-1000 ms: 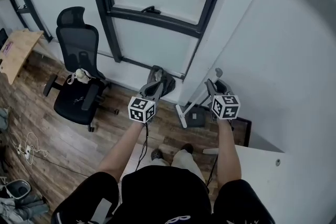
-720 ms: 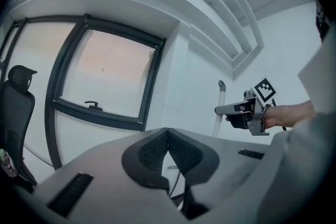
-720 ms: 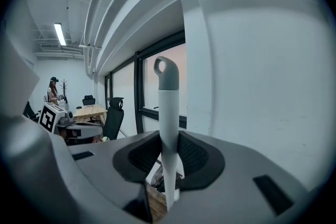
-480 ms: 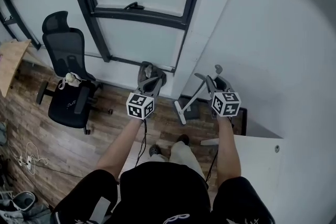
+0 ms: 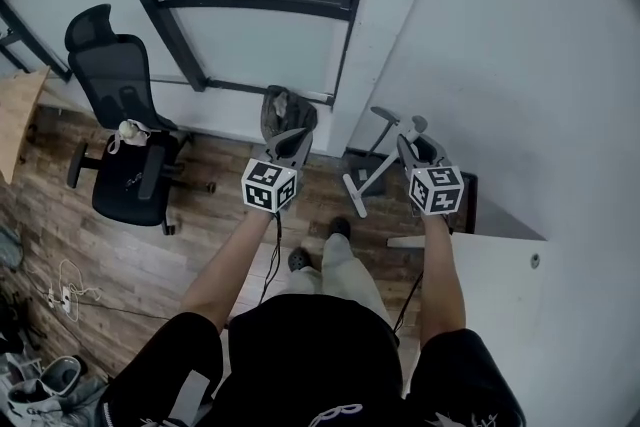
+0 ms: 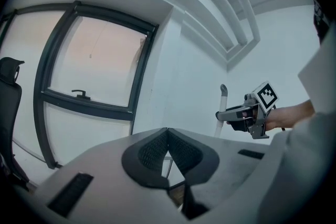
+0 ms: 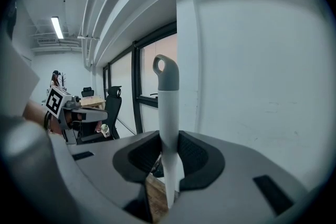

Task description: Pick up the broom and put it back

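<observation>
**Right claw (image 7: 168,157) clamped on the slim white broom with the grey looped cap (image 7: 167,113), upright just beside the plain white wall (image 7: 252,86).**
The put-back should go best if the pole stays vertical and comes down until its foot meets the brown wood-plank floor (image 5: 150,255). It can then lean into the wall corner, and only after that should the grip open. The round, smooth, glossy tube could slide through the ribbed black pads (image 7: 195,157), so a firm squeeze seems wise. The cap looks matte, with a hanging eye at its top. The left claw (image 6: 167,136) is pinched together on nothing, in front of the dark-framed window (image 6: 94,60).
</observation>
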